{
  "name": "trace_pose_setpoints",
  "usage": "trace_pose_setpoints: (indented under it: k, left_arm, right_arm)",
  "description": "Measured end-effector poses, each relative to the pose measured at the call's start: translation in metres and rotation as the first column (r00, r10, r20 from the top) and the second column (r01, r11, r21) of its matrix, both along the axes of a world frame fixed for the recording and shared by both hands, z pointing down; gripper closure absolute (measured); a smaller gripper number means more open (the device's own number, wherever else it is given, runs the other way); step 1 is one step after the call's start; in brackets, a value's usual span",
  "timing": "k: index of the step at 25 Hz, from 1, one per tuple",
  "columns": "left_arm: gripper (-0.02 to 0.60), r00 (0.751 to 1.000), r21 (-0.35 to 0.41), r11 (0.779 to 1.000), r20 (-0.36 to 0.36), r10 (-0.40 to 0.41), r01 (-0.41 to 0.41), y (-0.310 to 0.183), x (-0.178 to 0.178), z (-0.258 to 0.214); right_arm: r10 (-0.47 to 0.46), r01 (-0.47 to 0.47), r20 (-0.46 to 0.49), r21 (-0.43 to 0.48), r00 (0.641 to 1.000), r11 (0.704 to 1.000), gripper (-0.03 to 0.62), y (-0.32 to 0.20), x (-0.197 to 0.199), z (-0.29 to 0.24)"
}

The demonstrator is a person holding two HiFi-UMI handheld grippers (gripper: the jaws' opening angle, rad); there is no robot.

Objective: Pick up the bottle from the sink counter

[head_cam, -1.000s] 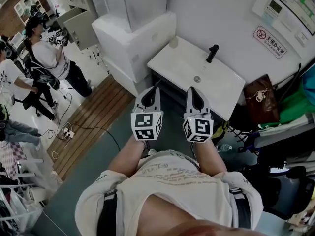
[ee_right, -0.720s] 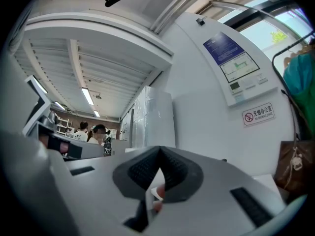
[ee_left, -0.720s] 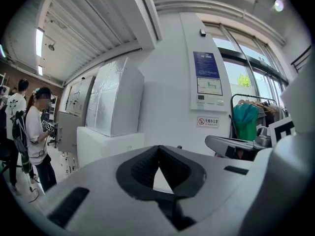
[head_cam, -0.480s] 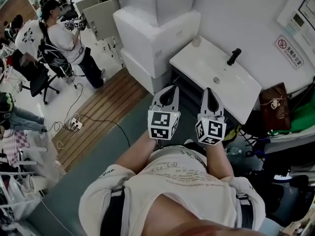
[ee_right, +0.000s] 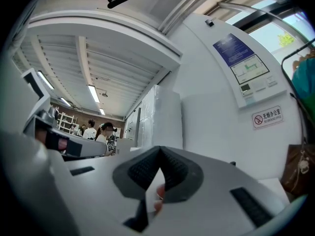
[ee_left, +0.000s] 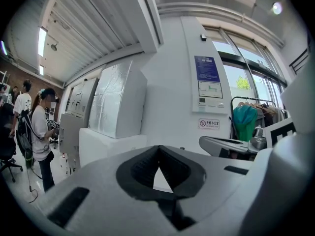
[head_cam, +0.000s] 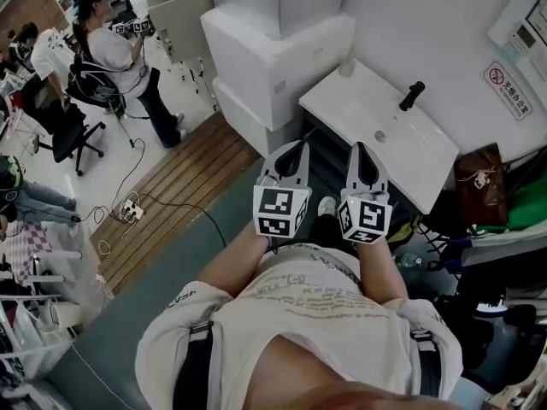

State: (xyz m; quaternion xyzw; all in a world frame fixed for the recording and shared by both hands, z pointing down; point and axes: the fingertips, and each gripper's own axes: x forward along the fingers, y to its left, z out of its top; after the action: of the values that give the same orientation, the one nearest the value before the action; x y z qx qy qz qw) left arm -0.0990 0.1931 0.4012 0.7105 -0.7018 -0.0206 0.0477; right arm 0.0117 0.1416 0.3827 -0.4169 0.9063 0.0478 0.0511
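Two closed, empty grippers: left gripper (head_cam: 298, 145), right gripper (head_cam: 358, 147), hover short of sink counter (head_cam: 346, 114) | bottle (head_cam: 345, 68) stands untouched at its corner | reach, grip, lift remain.

left gripper (ee_left: 158, 150): jaws together, nothing between
white cabinet (ee_left: 118, 102): ahead, left of centre
person (ee_left: 42, 132): standing, far left

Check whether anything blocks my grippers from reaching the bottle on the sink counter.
Nothing visible does. The bottle stands at the sink counter's far corner beside the white cabinet; only its bare top lies between it and the left gripper and right gripper. The faucet stands off to the right.
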Motion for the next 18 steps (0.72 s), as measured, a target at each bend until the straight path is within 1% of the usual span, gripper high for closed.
trace_pose_setpoints:
  k: [7, 13, 18]
  left_arm:
    - [0.560, 1.000, -0.014, 1.000, -0.001, 0.014, -0.014, -0.030, 0.002, 0.004]
    - [0.560, 0.999, -0.039, 0.998, 0.004, 0.045, -0.044, -0.073, 0.005, 0.012]
    - [0.560, 0.999, -0.052, 0.997, 0.001, 0.051, -0.051, -0.110, -0.002, 0.012]
  right_arm:
    - [0.028, -0.028, 0.018, -0.010, 0.999, 1.000, 0.574, -0.026, 0.007, 0.007]
    - [0.061, -0.059, 0.037, -0.037, 0.997, 0.998, 0.574, -0.067, 0.012, 0.016]
    - [0.061, -0.060, 0.040, -0.044, 0.997, 0.997, 0.574, -0.105, 0.002, 0.017]
